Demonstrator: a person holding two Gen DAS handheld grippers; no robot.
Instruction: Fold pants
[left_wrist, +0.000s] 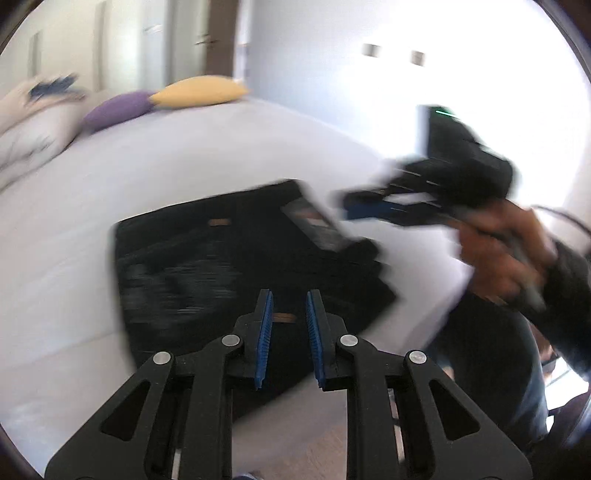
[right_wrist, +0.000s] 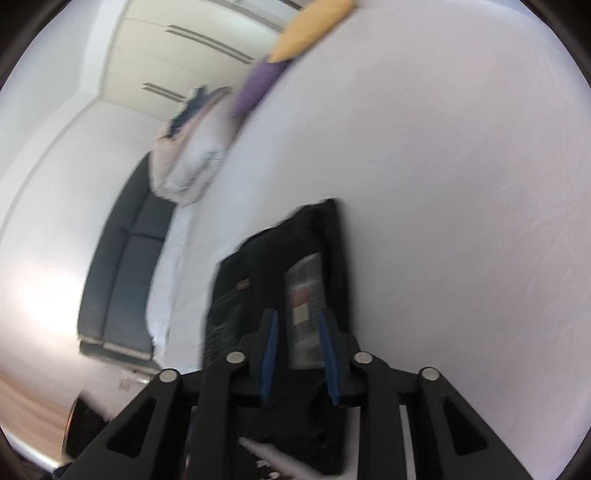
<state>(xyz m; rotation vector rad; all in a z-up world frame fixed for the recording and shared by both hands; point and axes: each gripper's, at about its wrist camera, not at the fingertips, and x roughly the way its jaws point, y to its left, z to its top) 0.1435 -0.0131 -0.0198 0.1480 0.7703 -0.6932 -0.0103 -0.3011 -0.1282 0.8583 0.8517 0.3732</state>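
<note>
Dark pants (left_wrist: 229, 258) lie folded into a rough rectangle on the white bed (left_wrist: 184, 155), with a grey label patch (left_wrist: 314, 221) on top. My left gripper (left_wrist: 289, 299) is open and empty, held above the near edge of the pants. The right gripper (left_wrist: 354, 208) shows blurred in the left wrist view, held in a hand at the pants' right edge. In the right wrist view the right gripper (right_wrist: 298, 321) is open and empty over the pants (right_wrist: 258, 280) and their label (right_wrist: 306, 295).
A yellow pillow (left_wrist: 199, 92), a purple pillow (left_wrist: 118, 109) and a bundled white duvet (left_wrist: 33, 125) lie at the far end of the bed. The person's legs (left_wrist: 491, 354) stand at the bed's right edge. A dark bed frame (right_wrist: 122, 266) runs along the bed's side.
</note>
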